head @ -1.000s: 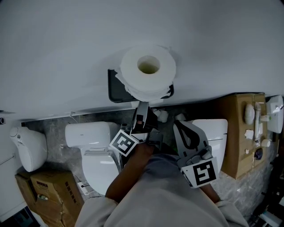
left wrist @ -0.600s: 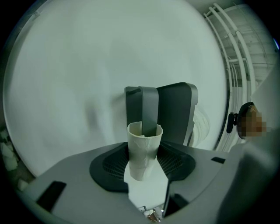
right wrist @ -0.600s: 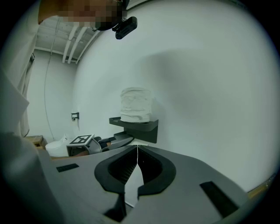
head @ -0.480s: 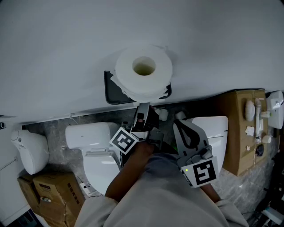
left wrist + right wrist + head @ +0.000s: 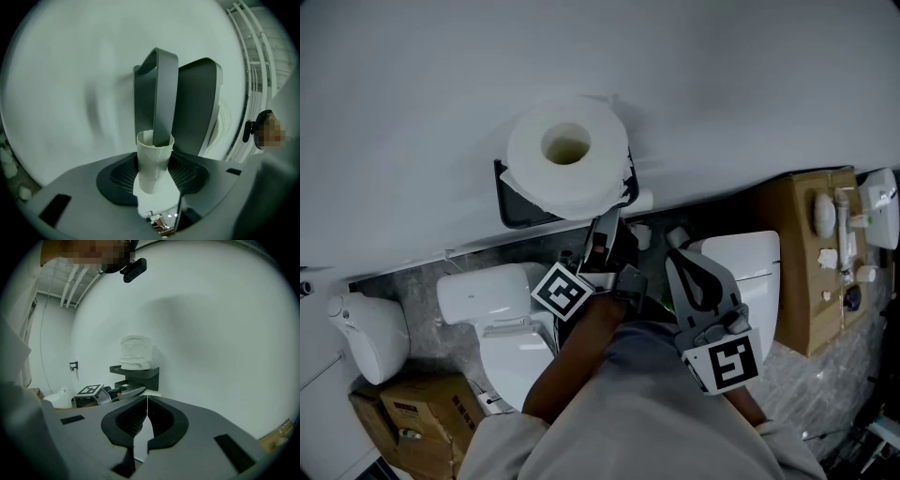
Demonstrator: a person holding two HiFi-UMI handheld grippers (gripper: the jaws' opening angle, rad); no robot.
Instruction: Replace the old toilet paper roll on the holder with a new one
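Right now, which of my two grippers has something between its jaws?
The left gripper: its pads are closed on a pale empty tube. The right gripper has its jaws shut together with nothing between them.

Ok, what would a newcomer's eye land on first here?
The white toilet paper roll stands on end atop the dark holder on the wall, upper middle of the head view. Just beneath, the left gripper reaches up; its own view shows an empty cardboard tube between its jaws, the holder's grey bar running into it. The right gripper, lower right, is shut and empty.
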